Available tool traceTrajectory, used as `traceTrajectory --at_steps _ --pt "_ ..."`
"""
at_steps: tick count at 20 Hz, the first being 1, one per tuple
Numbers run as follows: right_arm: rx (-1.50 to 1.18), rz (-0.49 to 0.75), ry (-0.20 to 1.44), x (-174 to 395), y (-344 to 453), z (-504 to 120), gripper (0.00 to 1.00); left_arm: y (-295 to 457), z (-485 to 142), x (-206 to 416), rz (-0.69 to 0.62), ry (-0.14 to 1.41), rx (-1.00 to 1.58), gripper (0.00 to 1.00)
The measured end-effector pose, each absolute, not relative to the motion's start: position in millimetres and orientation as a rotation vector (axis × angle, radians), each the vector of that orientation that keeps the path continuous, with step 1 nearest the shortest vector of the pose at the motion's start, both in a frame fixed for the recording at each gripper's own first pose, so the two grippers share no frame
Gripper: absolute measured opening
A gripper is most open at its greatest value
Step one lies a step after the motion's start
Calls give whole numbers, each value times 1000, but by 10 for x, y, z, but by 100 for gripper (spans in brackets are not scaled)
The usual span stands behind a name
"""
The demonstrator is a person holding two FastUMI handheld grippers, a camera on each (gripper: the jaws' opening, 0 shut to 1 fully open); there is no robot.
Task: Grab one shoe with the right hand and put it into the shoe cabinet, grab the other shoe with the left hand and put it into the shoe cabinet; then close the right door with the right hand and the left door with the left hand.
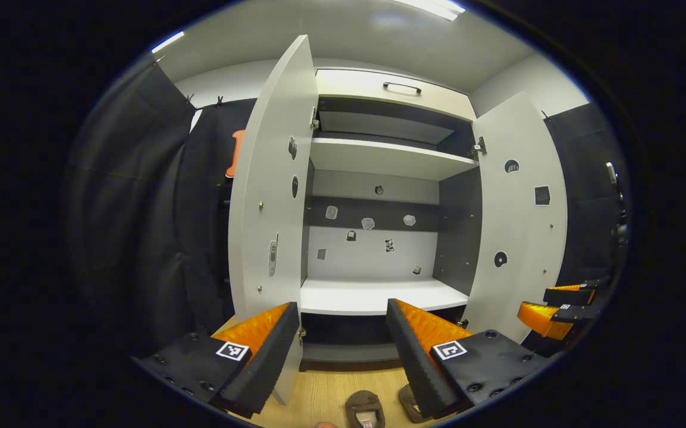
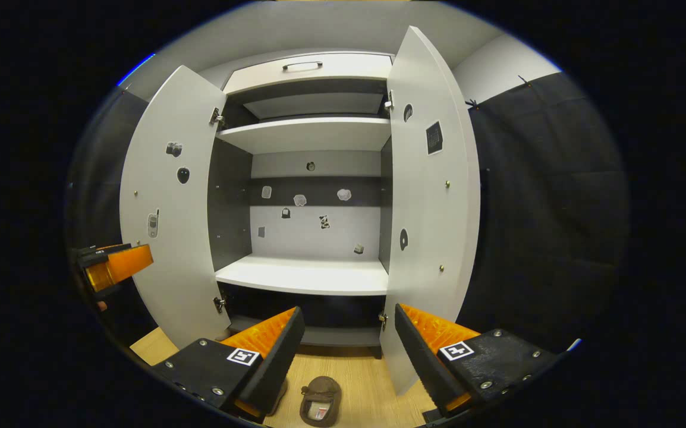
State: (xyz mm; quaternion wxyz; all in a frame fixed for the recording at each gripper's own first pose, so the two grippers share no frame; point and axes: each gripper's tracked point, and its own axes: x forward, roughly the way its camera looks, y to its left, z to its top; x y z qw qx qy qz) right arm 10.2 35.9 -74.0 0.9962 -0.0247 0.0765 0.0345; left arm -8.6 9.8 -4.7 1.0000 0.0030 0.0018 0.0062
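left gripper (image 1: 343,351): jaws spread wide, nothing between them, touching nothing. In the left gripper view it points level at the open cabinet, fingers framing the gap under the lower shelf.
right gripper (image 2: 346,351): also wide apart and empty, no contact. In the right gripper view it aims straight into the cabinet, between the two doors.
cross view: right gripper also seen at the far right edge of the left gripper view (image 1: 557,309), beyond the right door, jaws apart. Left gripper seen at the far left edge of the right gripper view (image 2: 114,264), outside the left door; cannot tell its opening from there.
hand pose: both tools held low and roughly level, side by side in front of the cabinet. Holding hands mostly out of sight; a sliver of finger shows at the left edge of the right gripper view.
shoe cabinet (image 1: 378,160): pale body, dark inner walls, small stickers on the back panel. A drawer with a dark handle (image 1: 402,87) on top.
left door (image 1: 274,178): swung fully open.
right door (image 1: 518,214): swung fully open.
lower shelf (image 1: 373,295): white, bare.
shoes: one brown shoe (image 1: 365,409) on the wooden floor (image 1: 331,392) just in front of the cabinet, below the fingers. Second shoe (image 1: 409,399) beside it, mostly hidden behind the left gripper's right-hand finger. Both outside the cabinet, neither gripped.
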Motion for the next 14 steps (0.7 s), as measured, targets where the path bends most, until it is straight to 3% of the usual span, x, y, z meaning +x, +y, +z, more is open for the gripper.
traceTrajectory --at_steps 14 --pt "-103 103 553 40 495 -3177 95 252 -90 -176 47 13 43 96"
